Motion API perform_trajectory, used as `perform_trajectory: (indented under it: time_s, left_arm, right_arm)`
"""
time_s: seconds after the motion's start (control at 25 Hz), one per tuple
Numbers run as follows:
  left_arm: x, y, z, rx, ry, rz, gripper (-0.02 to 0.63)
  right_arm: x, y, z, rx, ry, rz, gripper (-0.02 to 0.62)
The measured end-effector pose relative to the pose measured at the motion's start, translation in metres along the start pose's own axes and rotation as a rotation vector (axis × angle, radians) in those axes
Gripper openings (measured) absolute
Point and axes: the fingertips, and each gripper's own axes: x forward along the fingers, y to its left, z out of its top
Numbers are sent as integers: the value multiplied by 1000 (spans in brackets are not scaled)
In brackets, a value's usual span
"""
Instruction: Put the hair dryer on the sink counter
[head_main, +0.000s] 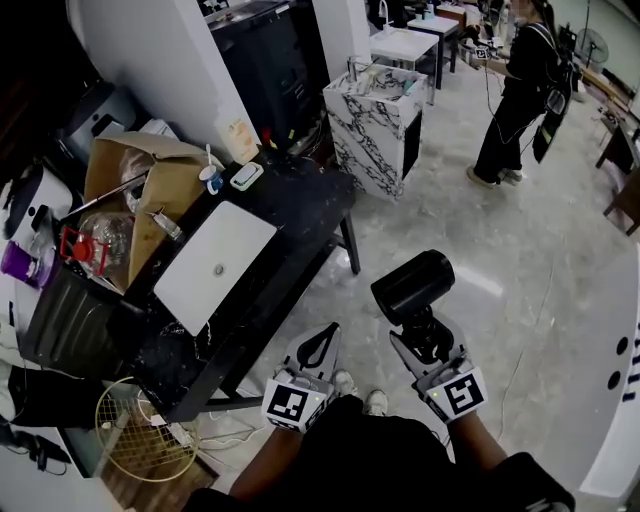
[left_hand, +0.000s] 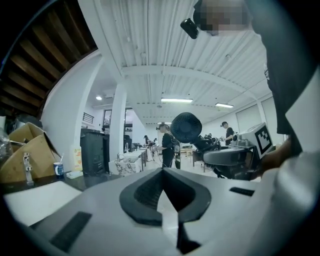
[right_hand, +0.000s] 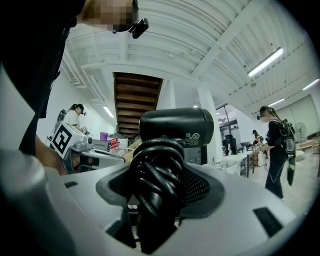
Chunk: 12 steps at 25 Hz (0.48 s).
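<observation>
Right claw is clamped on the handle of the black hair dryer. Its jaws stand wide apart, pressing from both sides on the handle and the cord wound round it. The dryer is upright, barrel above the jaws, in the air over the pale floor, to the right of the bench and well apart from it.

Left claw is empty, its jaws together with the tips meeting. It hangs just beside the right one, nearer the bench's front edge.

The bench is black with a white sink set in its top. Behind the sink stand an open cardboard box and a small cup. A wire basket lies on the floor at the bench's near end. Farther off are a marble-patterned cabinet and a person in dark clothes, standing.
</observation>
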Motion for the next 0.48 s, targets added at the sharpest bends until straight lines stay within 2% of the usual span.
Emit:
perform_trajectory:
  time_s: [0.48]
  left_arm:
    - [54, 89, -11, -29, 9, 69, -5]
  right_arm:
    - [107, -35, -8, -4, 27, 81, 262]
